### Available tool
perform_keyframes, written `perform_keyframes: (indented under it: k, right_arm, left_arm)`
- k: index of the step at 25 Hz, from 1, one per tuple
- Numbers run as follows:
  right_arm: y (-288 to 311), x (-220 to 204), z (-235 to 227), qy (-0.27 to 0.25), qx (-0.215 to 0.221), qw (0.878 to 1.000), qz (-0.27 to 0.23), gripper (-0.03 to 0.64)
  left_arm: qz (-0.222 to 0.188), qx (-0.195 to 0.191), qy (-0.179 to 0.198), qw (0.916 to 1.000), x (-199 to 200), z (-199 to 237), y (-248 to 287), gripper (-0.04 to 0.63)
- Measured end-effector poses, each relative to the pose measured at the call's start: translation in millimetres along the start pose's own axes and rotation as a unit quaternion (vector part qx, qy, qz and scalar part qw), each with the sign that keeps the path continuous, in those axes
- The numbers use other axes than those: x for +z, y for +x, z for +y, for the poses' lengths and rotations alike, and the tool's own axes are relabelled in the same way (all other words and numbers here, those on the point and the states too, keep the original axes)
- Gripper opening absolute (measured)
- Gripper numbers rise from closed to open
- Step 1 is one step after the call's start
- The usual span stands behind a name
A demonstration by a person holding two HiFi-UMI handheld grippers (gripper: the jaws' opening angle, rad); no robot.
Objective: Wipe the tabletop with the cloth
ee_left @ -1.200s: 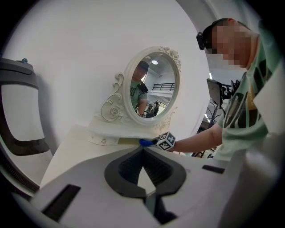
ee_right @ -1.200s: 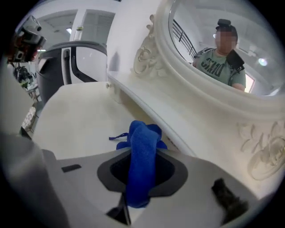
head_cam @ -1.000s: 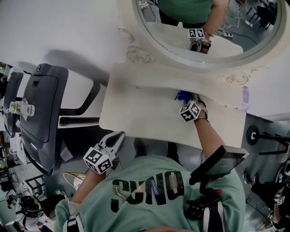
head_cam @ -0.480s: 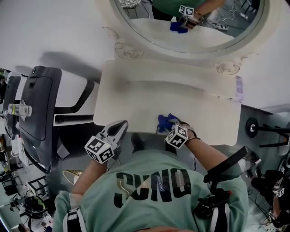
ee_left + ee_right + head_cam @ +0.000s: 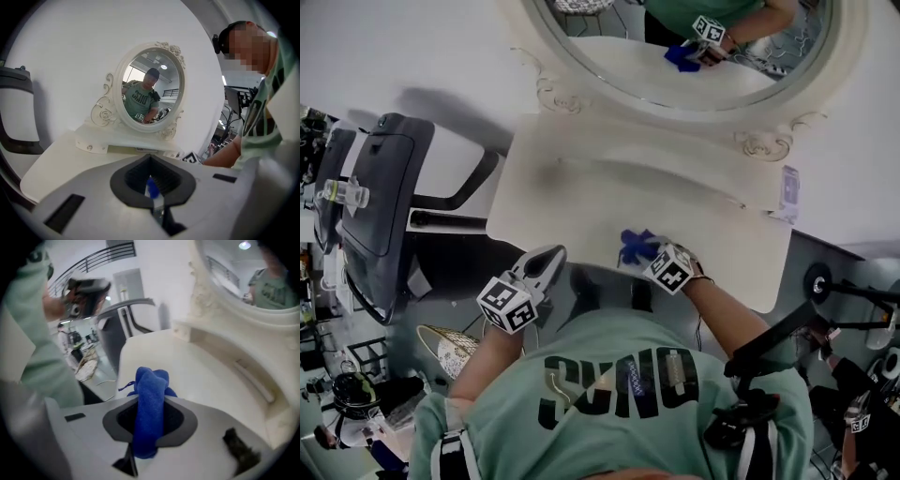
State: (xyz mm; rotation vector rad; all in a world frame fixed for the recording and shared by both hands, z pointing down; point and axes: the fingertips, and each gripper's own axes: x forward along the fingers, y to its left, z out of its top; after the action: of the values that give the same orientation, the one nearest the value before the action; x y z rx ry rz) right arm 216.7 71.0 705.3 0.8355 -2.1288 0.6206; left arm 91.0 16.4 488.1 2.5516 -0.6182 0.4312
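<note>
The right hand-held gripper (image 5: pixel 645 253) is clamped shut on the blue cloth (image 5: pixel 634 246), which is pinched in a thick fold between the jaws with a bunched end sticking out past the tips. It sits at the near edge of the white bench (image 5: pixel 581 206), roughly mid-width. From the right gripper view, the cloth (image 5: pixel 150 390) pokes forward over the pale surface, but whether it presses on the bench cannot be told for certain. The left hand-held gripper (image 5: pixel 546 264) hangs off the bench's near left corner with its jaws drawn together on nothing; a small blue speck shows in the gap, and what it is cannot be made out. The step in hand appears to be a wiping stroke along the front of the bench. To do it well, the gripper should probably tilt down so the free bunch of cloth, not the hard jaw tips, meets the surface, with steady, light pressure. Overlapping passes from the near edge toward the raised ledge (image 5: pixel 656 155) under the mirror (image 5: pixel 619 47) would likely cover the bare left half, which looks the furthest from the cloth. The grip should stay firm, since only a narrow fold is held and drag could pull it free. Near the edge the cloth could slip off and lose contact.
</note>
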Motion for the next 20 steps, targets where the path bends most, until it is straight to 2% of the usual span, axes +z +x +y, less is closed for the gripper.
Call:
perform_keyframes:
  k: [2, 5, 7, 9, 13, 15, 17, 20]
  right_arm:
    - [-16, 9, -72, 0.034, -0.094, 0.995, -0.025, 0.075]
    - [-26, 9, -157, 0.041, -0.217, 0.975, -0.022, 0.075]
    - [-26, 8, -192, 0.041, -0.275, 0.961, -0.014, 0.075]
    - [-22, 10, -213, 0.050, -0.313, 0.948, -0.008, 0.075]
    - [-6, 20, -221, 0.073, -0.349, 0.934, -0.002, 0.075]
    - [-2, 23, -223, 0.087, -0.355, 0.931, 0.001, 0.075]
    - [2, 27, -218, 0.080, -0.338, 0.938, 0.015, 0.074]
    - [18, 36, -166, 0.023, -0.262, 0.964, 0.038, 0.074]
  left_arm:
    - [0.001, 0.010, -0.003, 0.9999, -6, -1, -5, -0.003]
    - [0.000, 0.028, -0.009, 0.9996, -14, 4, -15, -0.003]
    - [0.000, 0.036, -0.012, 0.9993, -17, 11, -21, -0.003]
    - [0.003, 0.040, -0.016, 0.9991, -21, 18, -26, -0.003]
    - [0.013, 0.043, -0.020, 0.9988, -30, 30, -37, -0.003]
    - [0.015, 0.041, -0.019, 0.9989, -31, 35, -42, -0.003]
    - [0.016, 0.036, -0.018, 0.9991, -31, 42, -46, -0.003]
    - [0.014, 0.028, -0.021, 0.9993, -31, 57, -52, -0.003]
